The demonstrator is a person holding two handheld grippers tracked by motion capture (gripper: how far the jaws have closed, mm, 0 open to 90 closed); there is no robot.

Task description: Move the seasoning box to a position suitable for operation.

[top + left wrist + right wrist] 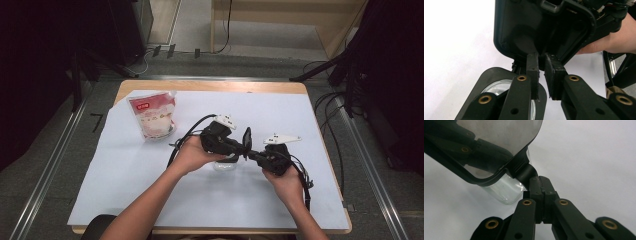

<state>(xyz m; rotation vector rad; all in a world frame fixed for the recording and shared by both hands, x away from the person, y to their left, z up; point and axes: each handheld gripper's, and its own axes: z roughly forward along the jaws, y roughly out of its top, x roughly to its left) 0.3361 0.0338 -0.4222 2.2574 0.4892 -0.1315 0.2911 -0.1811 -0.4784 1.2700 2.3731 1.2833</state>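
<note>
Closest to us are the person's two hands, the left hand (192, 155) and the right hand (285, 182), each holding a tool above a small glass jar (504, 190) that lies on its side on the worktop (275, 110). The right tool (540, 181) is squeezed tight on the short black handle of a flat thing with a black frame, which I think is a little mirror (499, 135). The mirror hangs tilted just over the jar, between the two tools. The left tool (541, 58) has its jaws a little apart, and I cannot see anything between them. It points across the jar at the right tool, very near it. A red and white pouch (152, 117) stands well apart from the jar, farther back and to the left. The mirror looks light and stiff, but its shiny face could crack or get smudged. I think the handle or the black frame is the best place to hold it. The jar looks smooth and slippery, and it could roll or break.
</note>
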